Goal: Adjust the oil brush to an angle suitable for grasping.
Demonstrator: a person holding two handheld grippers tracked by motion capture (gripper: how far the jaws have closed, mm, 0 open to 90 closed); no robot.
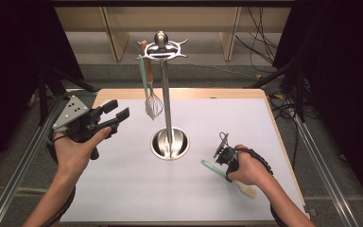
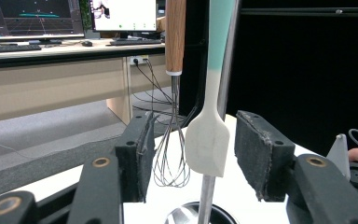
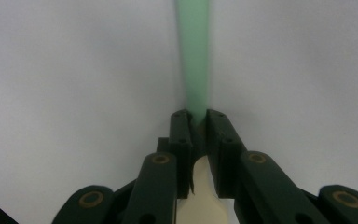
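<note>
A steel utensil stand (image 1: 166, 94) rises from a round base at the table's middle. From its top hooks hang a teal-handled spatula (image 1: 144, 75) and a wire whisk (image 1: 155, 105). My left gripper (image 1: 116, 113) hovers open to the left of the stand, level with them. In the left gripper view its jaws frame the hanging spatula's white blade (image 2: 207, 142) and the whisk (image 2: 170, 154), which are farther off and untouched. A second spatula (image 1: 212, 167) lies on the table at front right. My right gripper (image 3: 197, 128) is shut on this spatula (image 3: 193, 56) where the green handle meets the cream blade.
The white table top (image 1: 123, 179) has a wooden rim. A metal rail (image 1: 23, 156) runs along its left side and another along its right side. Wooden furniture legs and cables stand on the floor behind the table. Monitors (image 2: 37, 18) sit on a desk in the background.
</note>
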